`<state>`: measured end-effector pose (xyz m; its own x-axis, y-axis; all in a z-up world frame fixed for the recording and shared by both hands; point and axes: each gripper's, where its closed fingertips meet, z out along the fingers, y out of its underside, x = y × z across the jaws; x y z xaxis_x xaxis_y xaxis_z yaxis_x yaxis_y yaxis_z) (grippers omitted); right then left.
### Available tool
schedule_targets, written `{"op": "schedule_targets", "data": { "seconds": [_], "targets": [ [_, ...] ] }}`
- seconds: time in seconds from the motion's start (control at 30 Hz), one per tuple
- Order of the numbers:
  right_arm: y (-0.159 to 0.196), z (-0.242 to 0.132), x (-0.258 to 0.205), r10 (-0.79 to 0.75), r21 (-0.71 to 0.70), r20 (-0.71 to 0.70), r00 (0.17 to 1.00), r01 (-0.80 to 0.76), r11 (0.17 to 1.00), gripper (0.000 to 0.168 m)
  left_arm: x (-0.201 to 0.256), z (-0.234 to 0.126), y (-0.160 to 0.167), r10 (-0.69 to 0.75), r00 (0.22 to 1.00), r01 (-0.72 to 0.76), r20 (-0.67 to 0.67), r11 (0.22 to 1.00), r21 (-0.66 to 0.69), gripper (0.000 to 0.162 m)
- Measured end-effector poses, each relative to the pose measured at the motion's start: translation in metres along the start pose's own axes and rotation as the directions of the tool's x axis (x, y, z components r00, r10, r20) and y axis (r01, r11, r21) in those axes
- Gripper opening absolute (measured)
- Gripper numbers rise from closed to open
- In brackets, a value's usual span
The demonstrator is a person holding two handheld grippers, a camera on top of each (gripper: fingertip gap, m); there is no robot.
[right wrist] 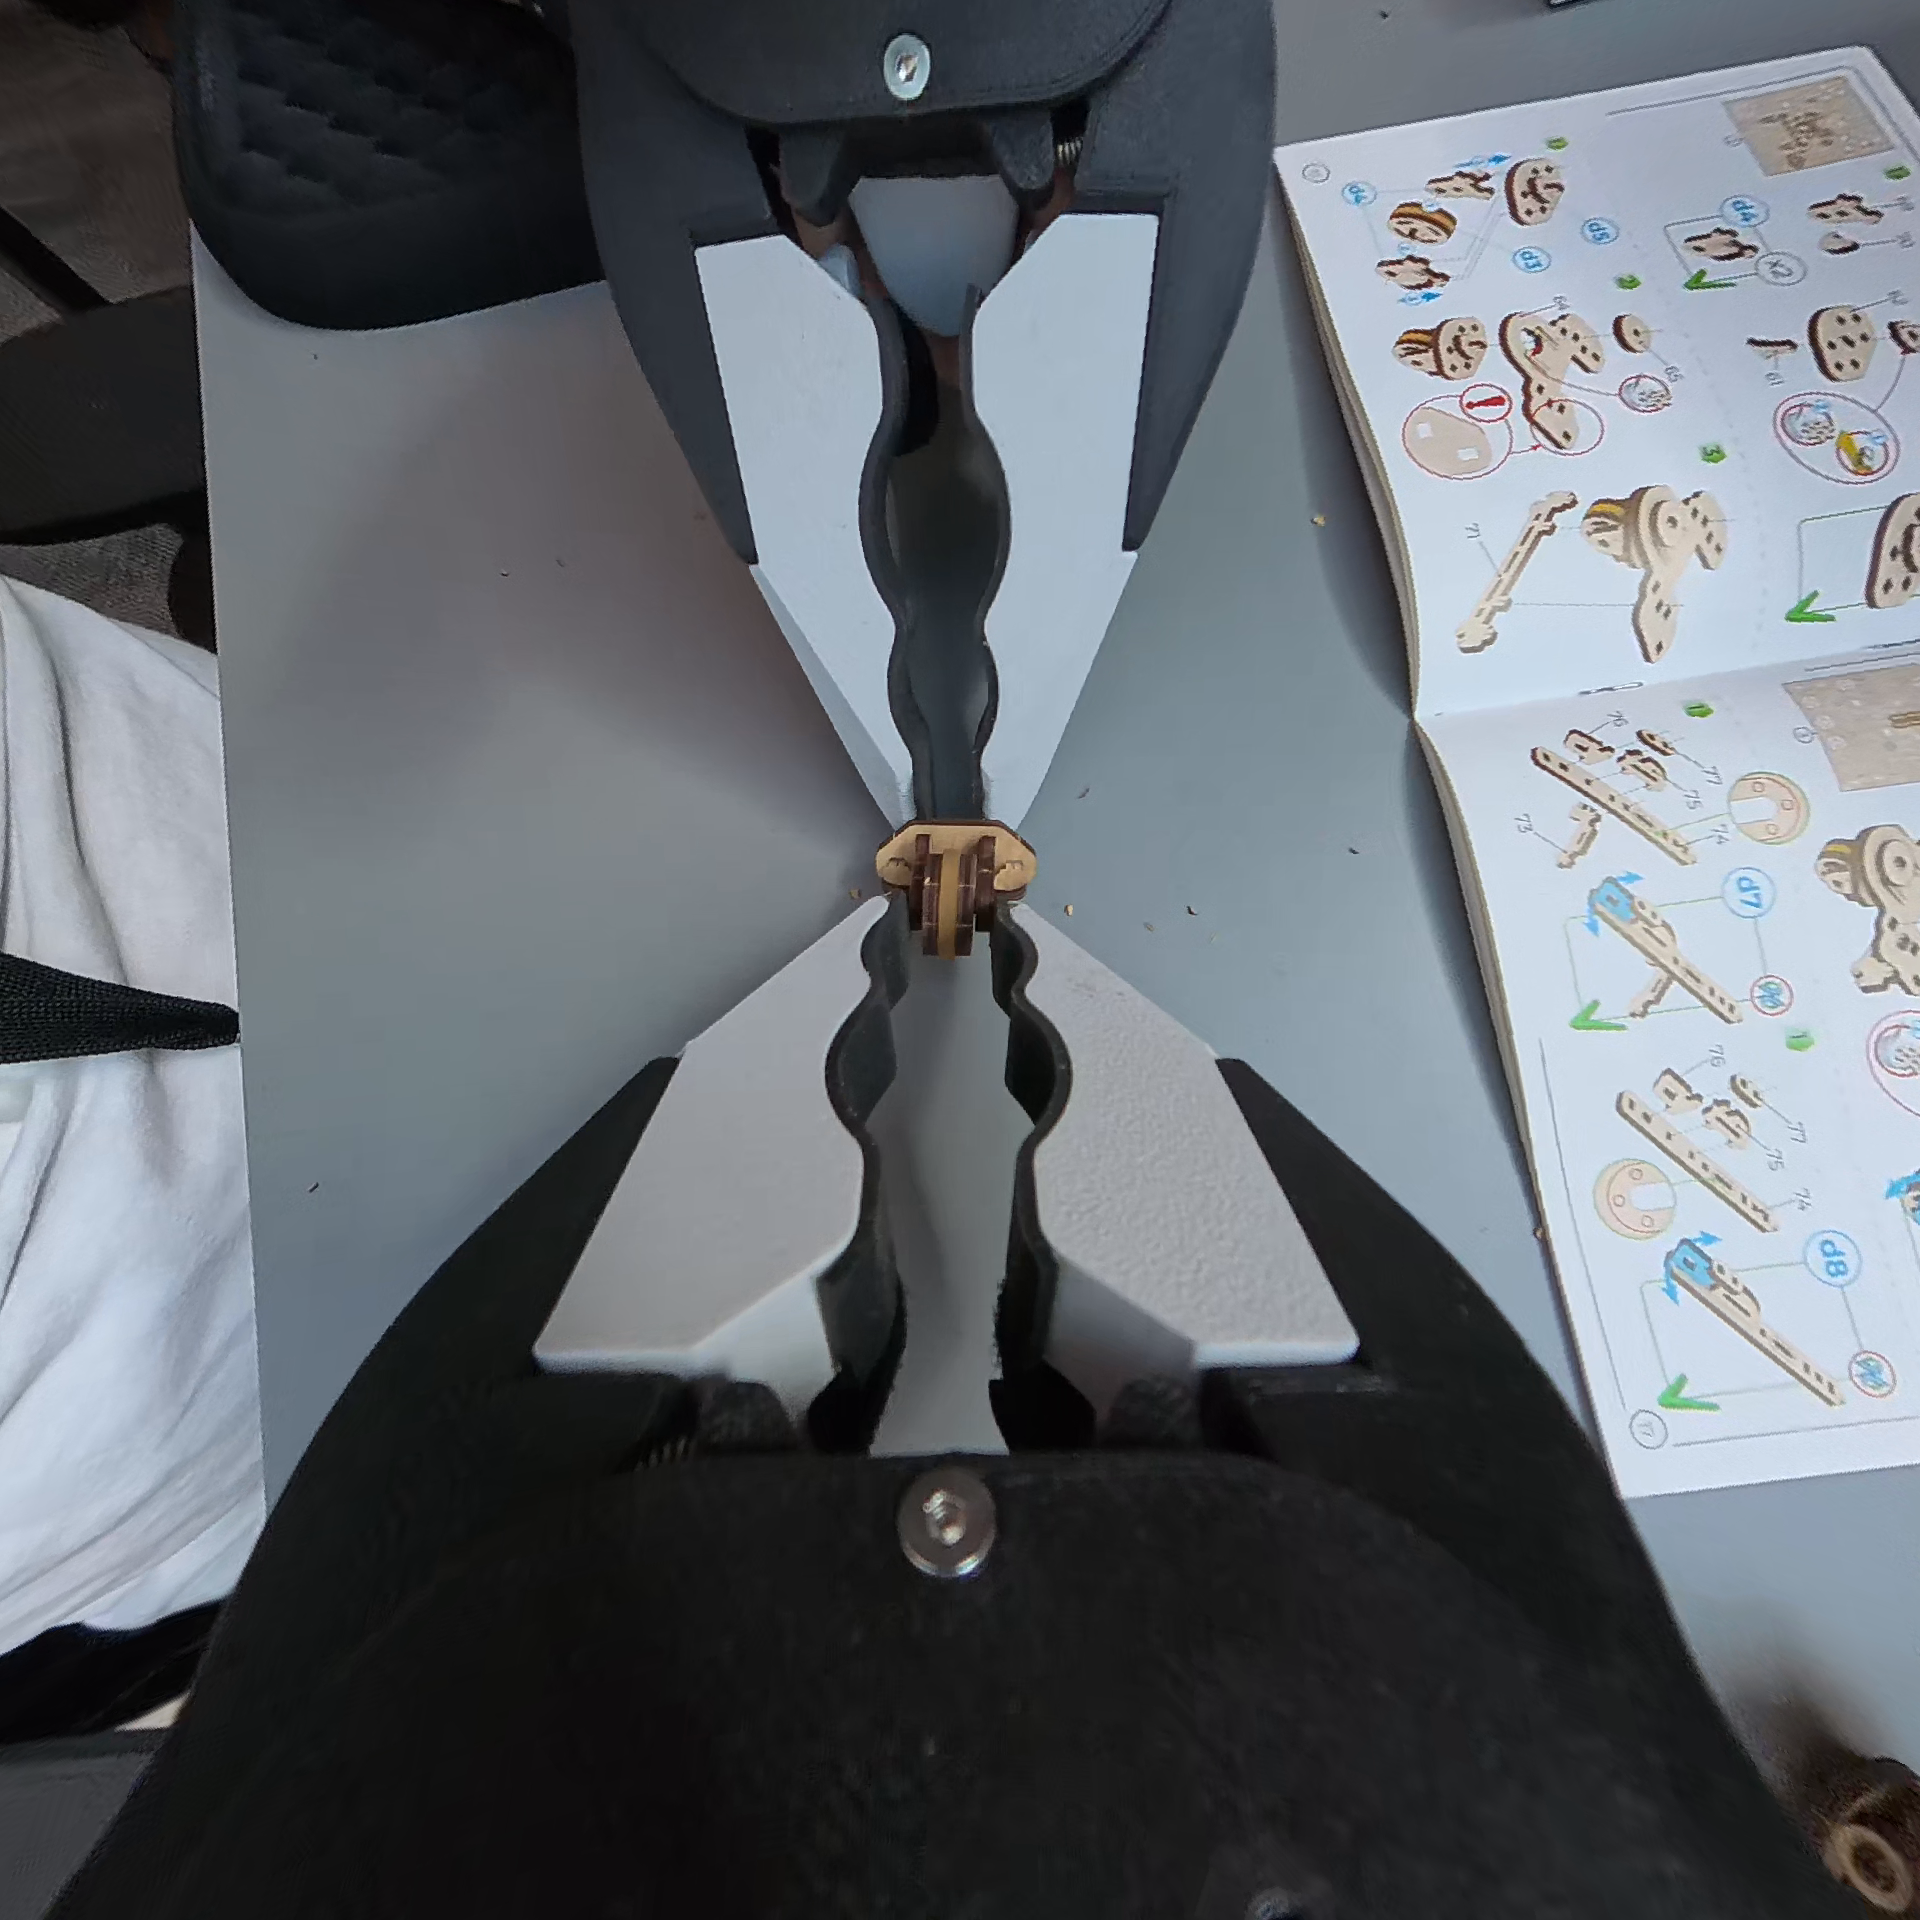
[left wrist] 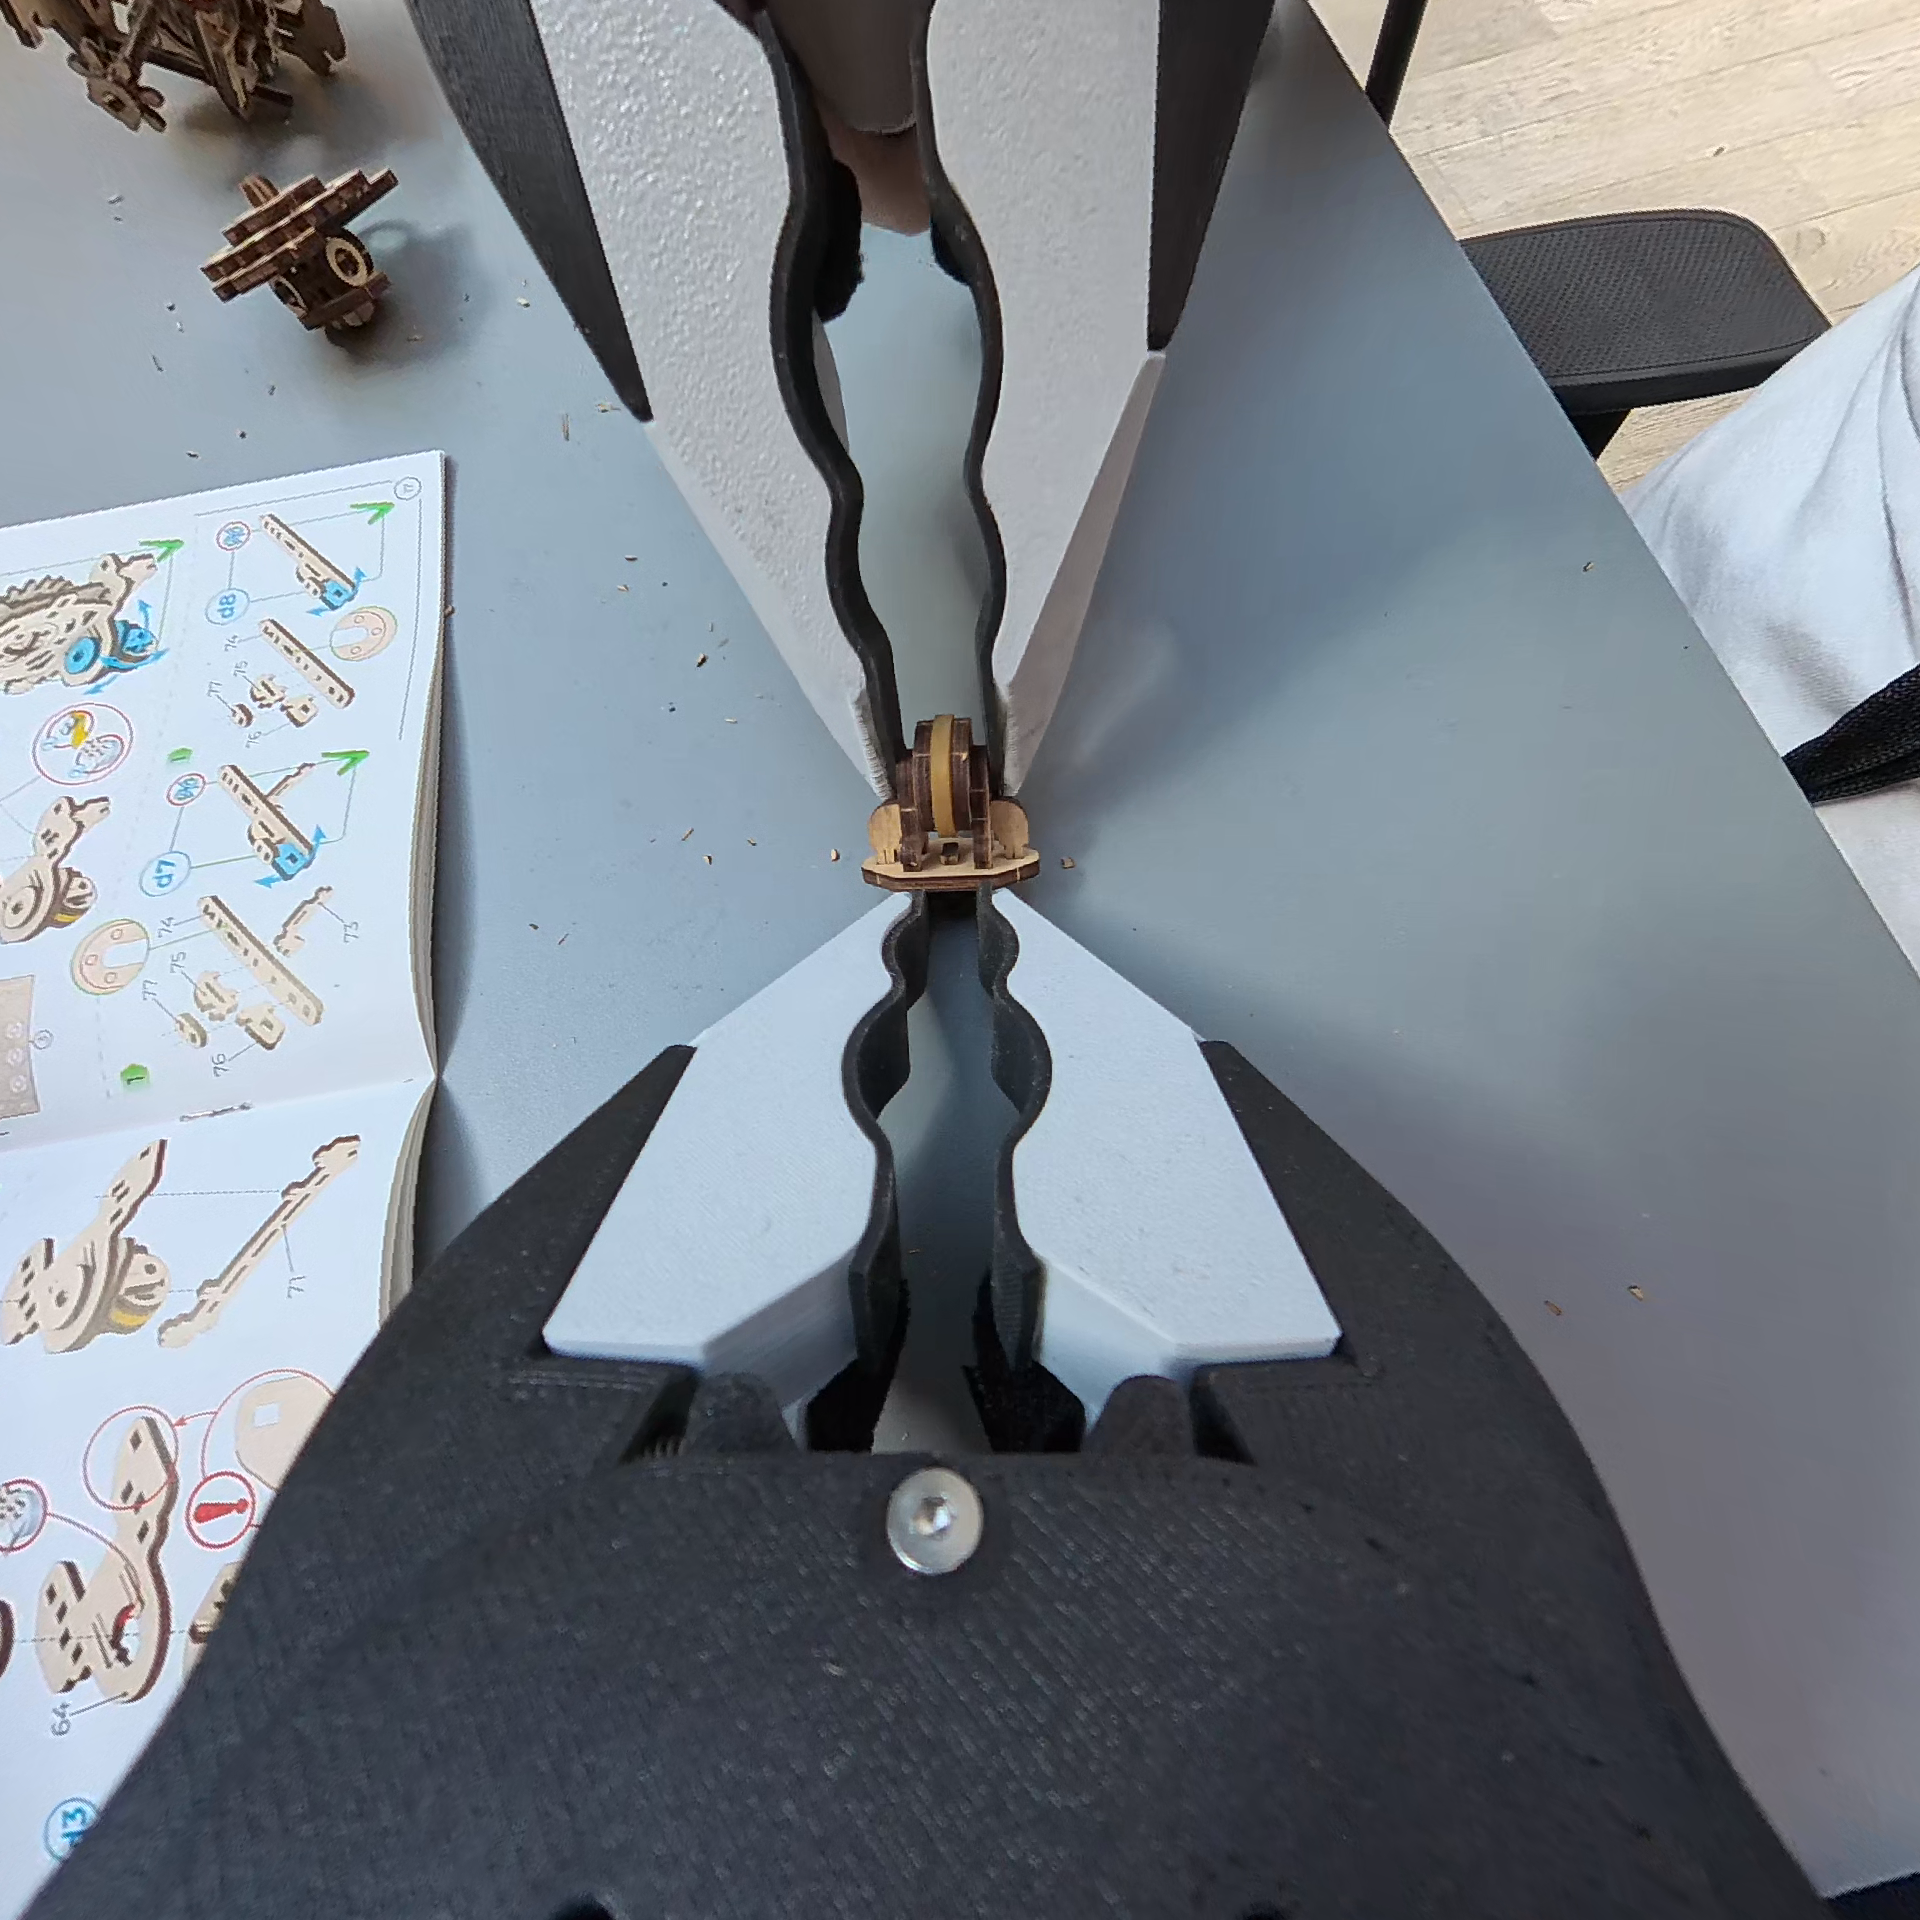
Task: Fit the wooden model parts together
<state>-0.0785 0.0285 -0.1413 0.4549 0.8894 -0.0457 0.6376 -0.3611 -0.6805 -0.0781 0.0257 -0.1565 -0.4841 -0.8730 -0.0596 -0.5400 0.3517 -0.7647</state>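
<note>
A small wooden assembly hangs between my two grippers, which meet tip to tip above the grey table (left wrist: 1299, 935). It is a pale flat plate (left wrist: 951, 871) with a dark wheel part (left wrist: 940, 790) with a pale middle disc seated in it. My left gripper (left wrist: 951, 912) is shut on the plate's underside. My right gripper (left wrist: 943, 740) comes from the far side and is shut on the dark wheel part. In the right wrist view my right gripper (right wrist: 940, 932) clamps the wheel part (right wrist: 940, 899), and the left gripper (right wrist: 948, 805) holds the plate (right wrist: 1013, 857) beyond it.
An open instruction booklet (left wrist: 208, 831) lies on the table, on the right in the right wrist view (right wrist: 1662, 727). A small wooden sub-assembly (left wrist: 301, 249) and a larger model (left wrist: 177, 52) sit at the far left. A black chair (left wrist: 1642, 301) and a person's white clothing (right wrist: 104, 1143) are beyond the table edge. The tips of both grippers are at nearly the same place. From either gripper's tips it is about 20 centimetres to the small wooden sub-assembly (left wrist: 301, 249).
</note>
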Motion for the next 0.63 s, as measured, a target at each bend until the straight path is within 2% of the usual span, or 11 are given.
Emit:
{"op": "schedule_targets", "data": {
  "seconds": [0.2,0.43,0.63],
  "targets": [
    [-0.0004,-0.0003,-0.0013,0.02,0.077,-0.084,0.996,-0.013,0.997,0.012,0.0004,-0.0001,-0.0002,0.0,1.0,0.0,-0.007,1.0,0.001,0.006],
    [0.0,0.0002,0.0004,-0.018,-0.028,0.013,1.0,0.019,0.999,0.012,-0.0001,-0.0001,0.0,0.007,1.0,-0.007,0.005,1.0,0.0,0.005],
    [-0.0004,0.0001,-0.0012,0.013,-0.005,-0.08,0.997,-0.014,1.0,0.012,0.0002,-0.0002,0.0,0.008,1.0,-0.008,0.001,1.0,0.001,0.005]
  ]
}}
